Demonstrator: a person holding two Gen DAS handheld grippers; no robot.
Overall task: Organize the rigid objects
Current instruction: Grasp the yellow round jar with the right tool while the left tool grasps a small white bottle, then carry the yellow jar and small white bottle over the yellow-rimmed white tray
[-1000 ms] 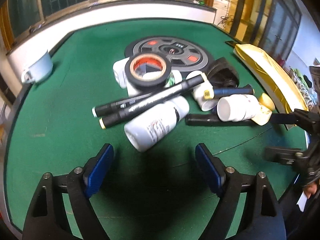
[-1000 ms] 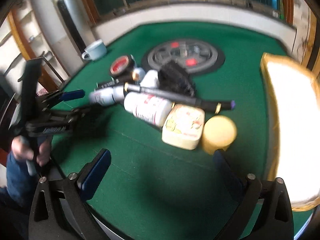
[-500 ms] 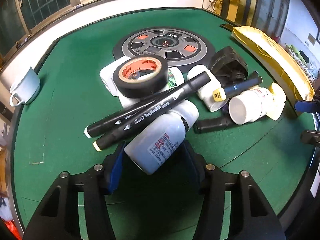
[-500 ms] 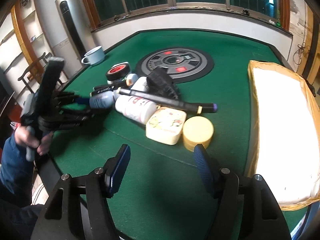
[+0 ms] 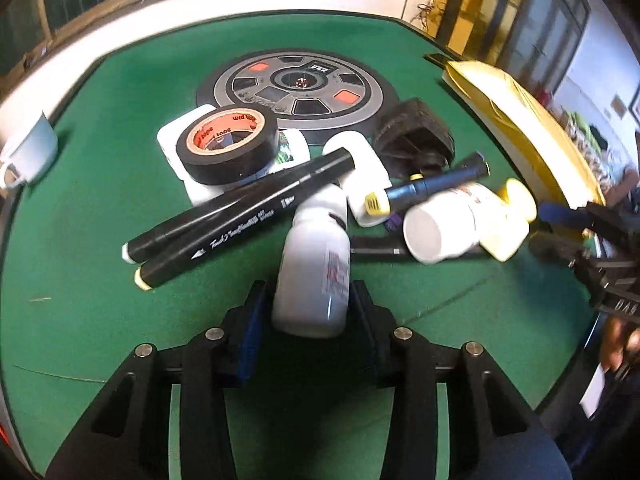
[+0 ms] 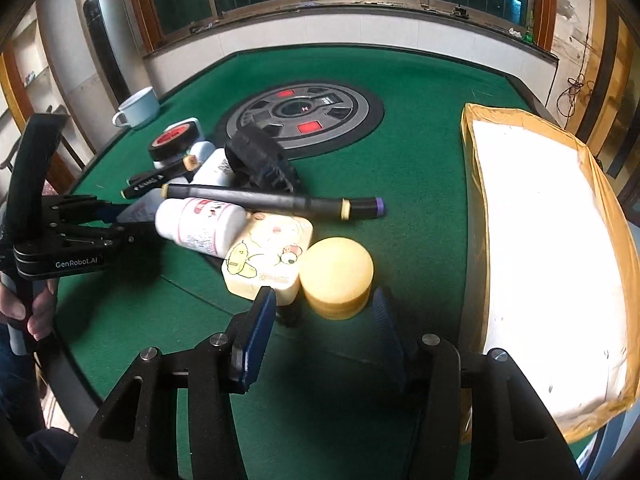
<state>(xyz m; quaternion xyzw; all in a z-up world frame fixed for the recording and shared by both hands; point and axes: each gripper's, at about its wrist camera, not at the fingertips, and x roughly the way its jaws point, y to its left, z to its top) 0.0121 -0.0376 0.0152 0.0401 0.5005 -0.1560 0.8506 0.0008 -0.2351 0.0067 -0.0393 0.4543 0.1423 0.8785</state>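
Observation:
A pile of rigid items lies on the green table. My left gripper (image 5: 310, 304) is shut on the base of a lying white bottle (image 5: 316, 248), which points away from me under two black markers (image 5: 240, 216). Behind them sit a black tape roll (image 5: 228, 144) and a second white bottle (image 5: 444, 228). My right gripper (image 6: 322, 316) is open, its fingertips on either side of the near edge of a yellow round tin (image 6: 336, 276). A cream cartoon box (image 6: 268, 256) touches the tin's left side. A long marker (image 6: 272, 200) lies behind them.
An open cardboard box with a white lining (image 6: 552, 248) stands along the right edge. A pale mug (image 6: 138, 108) sits at the far left. The round control panel (image 5: 298, 88) marks the table's middle. A black lump (image 5: 416, 136) lies in the pile. A hand (image 6: 36, 316) holds the left gripper.
My left gripper closed on the white bottle, which swung into line with the fingers. My right gripper moved forward to the yellow tin with its fingers somewhat narrower.

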